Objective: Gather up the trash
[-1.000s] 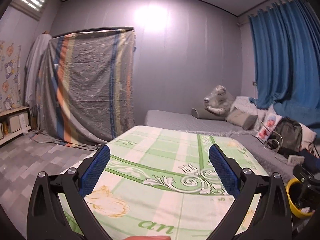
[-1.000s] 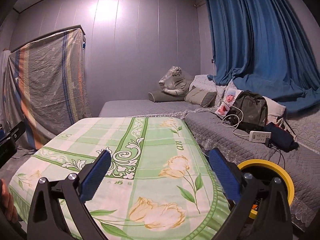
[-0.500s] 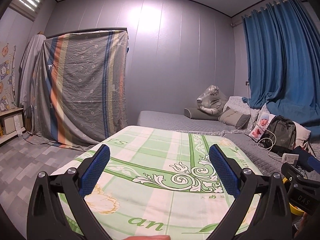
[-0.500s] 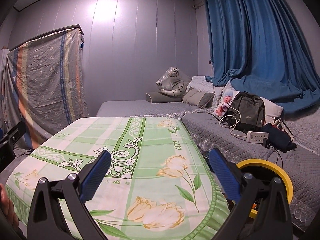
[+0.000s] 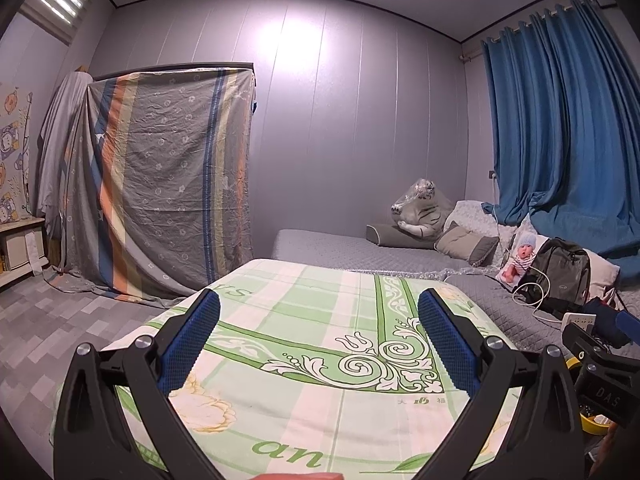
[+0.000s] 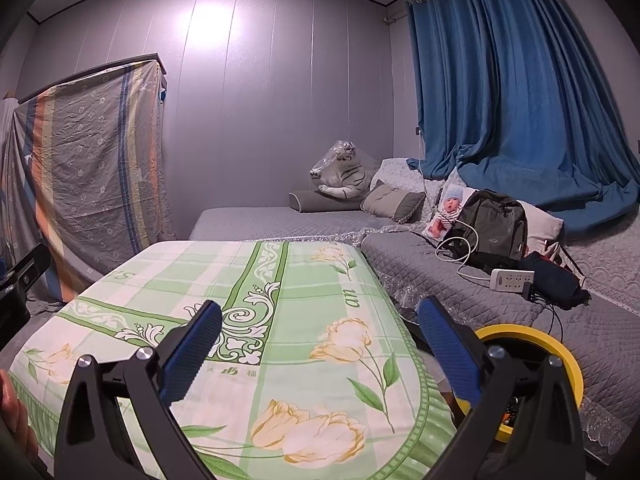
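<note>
Both hand-held grippers, left [image 5: 318,338] and right [image 6: 320,344], hang released and empty over the green-clothed desk [image 6: 256,304], where no trash shows. Tip them down to search, keeping the yellow bin [image 6: 566,354] at near right within reach.

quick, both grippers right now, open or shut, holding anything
Left gripper: open, holding nothing, above the green floral cloth.
Right gripper: open, holding nothing.
</note>
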`<move>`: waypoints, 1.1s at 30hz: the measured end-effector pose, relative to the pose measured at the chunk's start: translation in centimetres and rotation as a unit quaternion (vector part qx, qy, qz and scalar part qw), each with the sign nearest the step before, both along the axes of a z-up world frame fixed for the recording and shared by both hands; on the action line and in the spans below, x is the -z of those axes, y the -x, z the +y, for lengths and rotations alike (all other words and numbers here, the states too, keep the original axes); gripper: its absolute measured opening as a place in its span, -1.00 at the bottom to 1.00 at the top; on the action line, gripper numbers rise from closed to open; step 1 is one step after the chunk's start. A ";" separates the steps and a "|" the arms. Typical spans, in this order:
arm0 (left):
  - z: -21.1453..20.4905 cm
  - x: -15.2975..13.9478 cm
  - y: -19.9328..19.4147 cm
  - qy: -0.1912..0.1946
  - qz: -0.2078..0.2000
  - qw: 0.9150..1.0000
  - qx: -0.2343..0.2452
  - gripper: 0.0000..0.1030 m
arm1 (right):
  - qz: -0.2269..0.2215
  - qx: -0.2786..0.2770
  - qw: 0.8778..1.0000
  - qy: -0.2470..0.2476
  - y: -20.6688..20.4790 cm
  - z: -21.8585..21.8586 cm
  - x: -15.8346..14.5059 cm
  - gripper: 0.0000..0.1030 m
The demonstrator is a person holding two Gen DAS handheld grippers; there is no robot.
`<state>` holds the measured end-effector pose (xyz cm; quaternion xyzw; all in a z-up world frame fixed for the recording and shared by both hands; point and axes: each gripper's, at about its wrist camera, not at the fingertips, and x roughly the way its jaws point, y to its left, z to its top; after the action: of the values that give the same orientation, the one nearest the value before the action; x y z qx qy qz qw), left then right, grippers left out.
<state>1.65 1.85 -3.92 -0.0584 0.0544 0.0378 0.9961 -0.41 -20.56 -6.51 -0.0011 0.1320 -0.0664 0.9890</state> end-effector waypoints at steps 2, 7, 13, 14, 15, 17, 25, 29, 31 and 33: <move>0.0 0.0 0.1 -0.002 -0.002 1.000 0.000 0.84 | 0.000 -0.002 1.000 0.000 0.1 0.1 0.0 0.85; -0.1 0.1 0.1 -0.005 -0.006 1.000 0.001 0.84 | 0.004 -0.007 1.000 -0.005 -0.1 -0.1 -0.1 0.85; -0.1 0.2 0.3 -0.005 -0.008 1.000 0.004 0.84 | 0.009 -0.008 1.000 -0.008 -0.3 -0.2 0.0 0.85; -0.1 0.2 0.3 -0.003 -0.007 1.000 0.004 0.84 | 0.009 -0.008 1.000 -0.008 -0.2 -0.2 0.0 0.85; -0.1 0.2 0.3 -0.004 -0.008 1.000 0.005 0.84 | 0.009 -0.009 1.000 -0.008 -0.3 -0.1 0.0 0.85; -0.1 0.2 0.3 -0.005 -0.008 1.000 0.005 0.84 | 0.010 -0.010 1.000 -0.011 -0.3 -0.2 0.0 0.85; -0.1 0.2 0.3 -0.005 -0.008 1.000 0.005 0.84 | 0.012 -0.011 1.000 -0.011 -0.6 -0.2 0.3 0.85; -0.1 0.2 0.2 -0.005 -0.008 1.000 0.006 0.84 | 0.012 -0.010 1.000 -0.011 -0.6 -0.2 0.3 0.85; -0.1 0.2 0.2 -0.006 -0.008 1.000 0.007 0.84 | 0.013 -0.010 1.000 -0.011 -0.6 -0.2 0.3 0.85; 0.0 0.2 0.2 -0.006 -0.007 1.000 0.007 0.84 | 0.013 -0.010 1.000 -0.011 -0.6 -0.2 0.3 0.85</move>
<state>1.50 1.84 -4.10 -0.0523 0.0478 0.0305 0.9970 0.16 -20.75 -6.83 0.0074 0.1451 -0.0555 0.9878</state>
